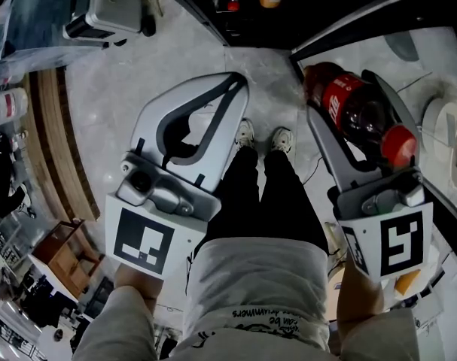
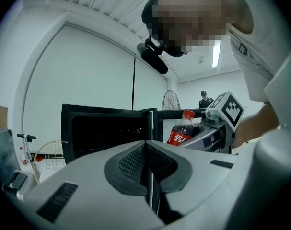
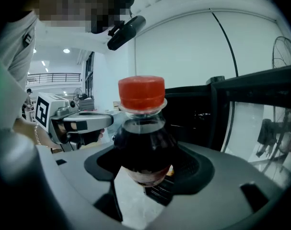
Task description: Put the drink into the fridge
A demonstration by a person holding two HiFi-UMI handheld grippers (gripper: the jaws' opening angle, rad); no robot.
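The drink is a dark cola bottle [image 1: 356, 107] with a red label and a red cap [image 1: 398, 144]. My right gripper [image 1: 339, 87] is shut on its body, with the cap end toward my hand. In the right gripper view the bottle [image 3: 144, 147] stands between the jaws, cap [image 3: 141, 93] on top. My left gripper [image 1: 239, 81] is shut and holds nothing; its pads meet in the left gripper view [image 2: 146, 146]. The black fridge [image 1: 251, 22] stands ahead with a dark open interior [image 2: 107, 128], its glass door [image 1: 409, 55] swung out to the right.
My legs and white shoes [image 1: 262, 138] stand on the marble floor between the grippers. A wooden rack [image 1: 59, 138] and a grey box [image 1: 108, 10] sit to the left. A standing fan [image 2: 170, 99] and a distant person [image 2: 204, 99] are behind the fridge.
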